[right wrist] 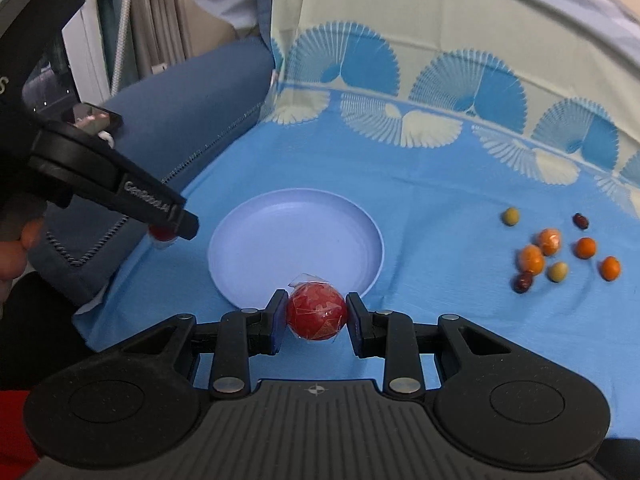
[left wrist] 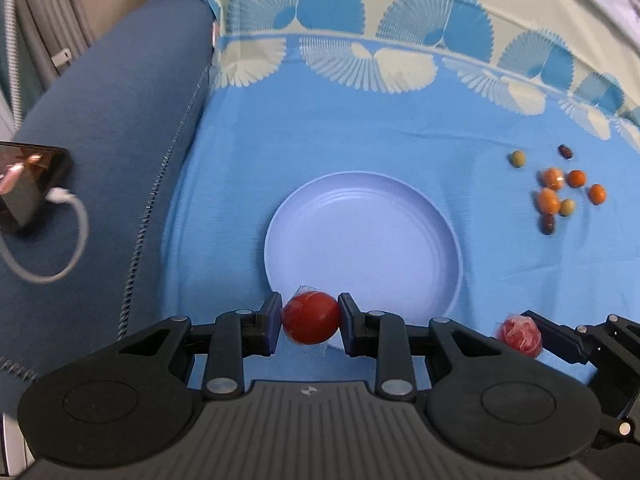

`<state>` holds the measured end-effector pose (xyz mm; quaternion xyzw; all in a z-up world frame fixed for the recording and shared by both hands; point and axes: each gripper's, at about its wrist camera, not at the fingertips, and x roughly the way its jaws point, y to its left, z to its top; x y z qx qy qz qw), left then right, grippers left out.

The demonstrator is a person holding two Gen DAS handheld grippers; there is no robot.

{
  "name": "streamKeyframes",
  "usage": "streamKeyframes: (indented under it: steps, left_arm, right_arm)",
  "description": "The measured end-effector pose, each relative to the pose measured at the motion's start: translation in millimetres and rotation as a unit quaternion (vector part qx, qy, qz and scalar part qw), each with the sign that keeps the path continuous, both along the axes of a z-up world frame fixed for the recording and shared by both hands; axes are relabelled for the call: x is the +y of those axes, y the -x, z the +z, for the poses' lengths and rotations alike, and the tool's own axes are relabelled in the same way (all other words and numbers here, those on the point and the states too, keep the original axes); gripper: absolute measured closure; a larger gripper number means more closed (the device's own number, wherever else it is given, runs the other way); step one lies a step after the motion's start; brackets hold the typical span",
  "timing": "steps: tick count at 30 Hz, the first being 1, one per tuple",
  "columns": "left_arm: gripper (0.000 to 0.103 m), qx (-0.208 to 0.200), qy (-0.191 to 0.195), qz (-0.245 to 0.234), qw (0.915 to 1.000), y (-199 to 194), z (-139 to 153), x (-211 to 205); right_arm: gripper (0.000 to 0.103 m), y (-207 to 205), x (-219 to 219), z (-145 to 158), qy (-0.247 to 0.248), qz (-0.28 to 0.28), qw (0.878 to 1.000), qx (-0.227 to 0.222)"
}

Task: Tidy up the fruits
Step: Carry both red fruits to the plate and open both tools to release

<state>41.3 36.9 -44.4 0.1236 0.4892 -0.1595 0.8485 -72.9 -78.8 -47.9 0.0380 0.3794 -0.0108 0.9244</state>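
My left gripper (left wrist: pixel 311 323) is shut on a red wrapped fruit (left wrist: pixel 311 320), held just in front of the near rim of a pale blue plate (left wrist: pixel 362 236). My right gripper (right wrist: pixel 317 316) is shut on a second red wrapped fruit (right wrist: pixel 317 313), also by the plate's (right wrist: pixel 296 240) near rim. The right gripper and its fruit (left wrist: pixel 520 334) show at the lower right of the left wrist view. The left gripper (right wrist: pixel 168 228) shows at the left of the right wrist view, its fruit (right wrist: pixel 160 233) mostly hidden. The plate holds nothing.
Several small orange, green and dark red fruits (right wrist: pixel 552 252) lie scattered on the blue cloth (right wrist: pixel 440 200) right of the plate; they also show in the left wrist view (left wrist: pixel 556 190). A phone with a white cable (left wrist: pixel 28 184) lies on the blue sofa arm at left.
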Motion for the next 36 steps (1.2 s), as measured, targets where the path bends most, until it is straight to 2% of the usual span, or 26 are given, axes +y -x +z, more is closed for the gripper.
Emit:
streamKeyframes:
  steps: [12, 14, 15, 16, 17, 18, 19, 20, 21, 25, 28, 31, 36]
  left_arm:
    - [0.070, 0.037, -0.036, -0.014, 0.9986, -61, -64, -29]
    - [0.065, 0.034, -0.037, -0.016, 0.9986, -67, -69, -31]
    - [0.050, 0.030, -0.034, -0.018, 0.9988, -69, -68, -32]
    - [0.025, 0.020, -0.028, -0.019, 0.9992, -71, -64, -32]
    - [0.012, 0.006, -0.021, -0.017, 0.9996, -70, -59, -31]
    - [0.001, -0.016, -0.012, -0.013, 0.9997, -69, -50, -29]
    - [0.000, -0.038, -0.004, -0.008, 0.9993, -67, -41, -26]
    - [0.000, -0.051, 0.003, -0.009, 0.9986, -64, -33, -24]
    - [0.000, -0.058, 0.005, -0.015, 0.9982, -61, -26, -21]
    - [0.000, -0.055, -0.018, -0.007, 0.9983, -35, -13, -6]
    - [0.000, -0.028, -0.033, 0.010, 0.9990, -4, -11, 7]
    - [0.000, -0.006, -0.031, 0.023, 0.9993, 28, -9, 21]
    - [0.000, -0.009, -0.032, 0.029, 0.9990, 72, 1, 39]
  right_arm:
    - [0.070, -85, -10, -58, 0.007, 0.016, 0.998, 0.056]
    - [0.070, -93, -10, -65, 0.011, 0.020, 0.998, 0.065]
    - [0.070, -97, -10, -69, 0.012, 0.022, 0.997, 0.068]
    - [0.067, -101, -11, -70, 0.012, 0.023, 0.997, 0.070]
    - [0.053, -104, -13, -70, 0.013, 0.024, 0.997, 0.069]
    - [0.044, -107, -13, -67, 0.015, 0.027, 0.997, 0.064]
    - [0.027, -107, -14, -64, 0.018, 0.029, 0.998, 0.054]
    - [0.016, -106, -16, -58, 0.022, 0.027, 0.999, 0.042]
    - [0.014, -104, -17, -52, 0.027, 0.024, 0.999, 0.030]
    - [0.006, -82, -22, -33, 0.011, 0.024, 0.999, 0.028]
    - [0.005, -51, -22, -25, -0.018, 0.013, 0.999, 0.047]
    - [0.004, -16, -18, -16, -0.034, -0.001, 0.998, 0.056]
    - [0.001, 27, -9, 2, -0.024, -0.009, 0.999, 0.027]
